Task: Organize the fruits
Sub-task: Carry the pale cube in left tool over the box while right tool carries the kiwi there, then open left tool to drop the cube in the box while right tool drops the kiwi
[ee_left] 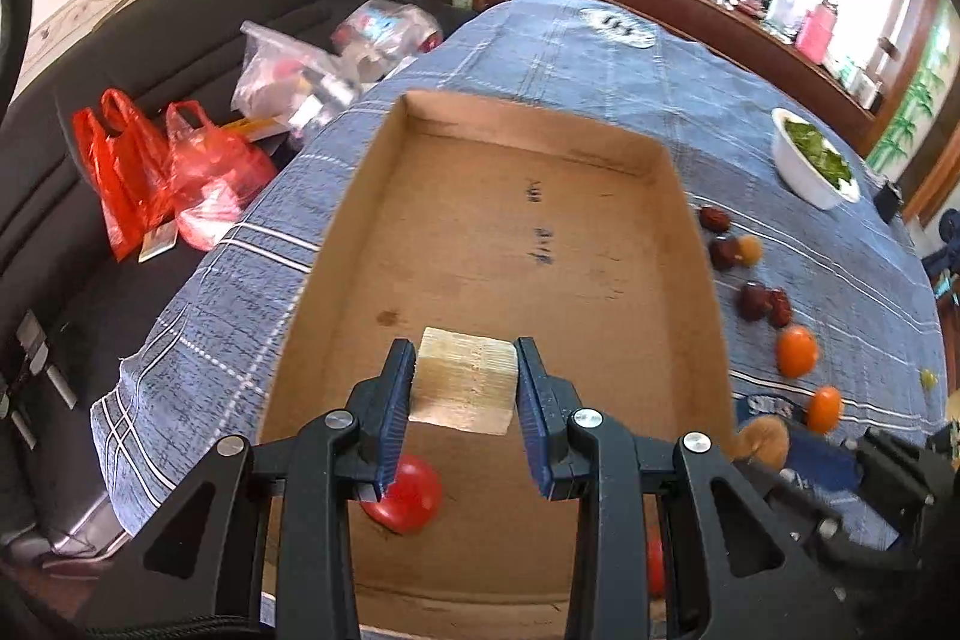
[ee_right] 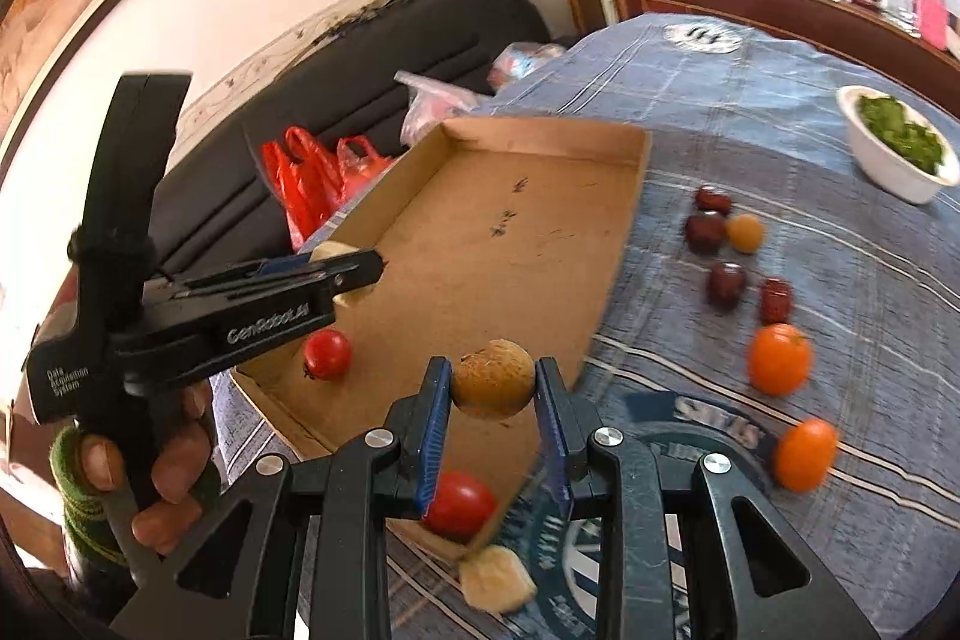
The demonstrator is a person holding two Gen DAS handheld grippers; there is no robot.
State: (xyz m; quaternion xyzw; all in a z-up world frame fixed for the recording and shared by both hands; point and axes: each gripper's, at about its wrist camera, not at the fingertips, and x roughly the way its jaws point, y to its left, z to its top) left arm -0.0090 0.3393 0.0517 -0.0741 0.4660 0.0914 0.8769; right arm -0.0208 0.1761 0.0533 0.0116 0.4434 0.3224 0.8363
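Blue pads of the right gripper (ee_right: pixel 493 391) clamp a round brown fruit (ee_right: pixel 493 379) just above the near right corner of the cardboard tray (ee_right: pixel 540 196). Nearest of all, a pale chunk (ee_right: pixel 497 579) lies on the blue checked cloth (ee_right: pixel 780 99) outside the tray's near corner, and a red tomato (ee_right: pixel 459 503) sits inside that corner. A second tomato (ee_right: pixel 327 353) rests at the tray's near left. Above it the left gripper (ee_left: pixel 465 382) is clenched on a pale, fibrous block (ee_left: pixel 465 380), held over the tray floor; a hand (ee_right: pixel 162 466) grips its handle.

To the right of the tray, on the cloth, lie two orange fruits (ee_right: pixel 779 358), one nearer than the other. Past them are four dark red dates (ee_right: pixel 726 283) in a loose cluster, with a small yellow fruit (ee_right: pixel 744 233) touching one of them. Farther right stands a white bowl (ee_right: pixel 888 166) of chopped greens. Far left, off the table, red plastic bags (ee_right: pixel 312 178) rest on a black sofa (ee_right: pixel 390 39).
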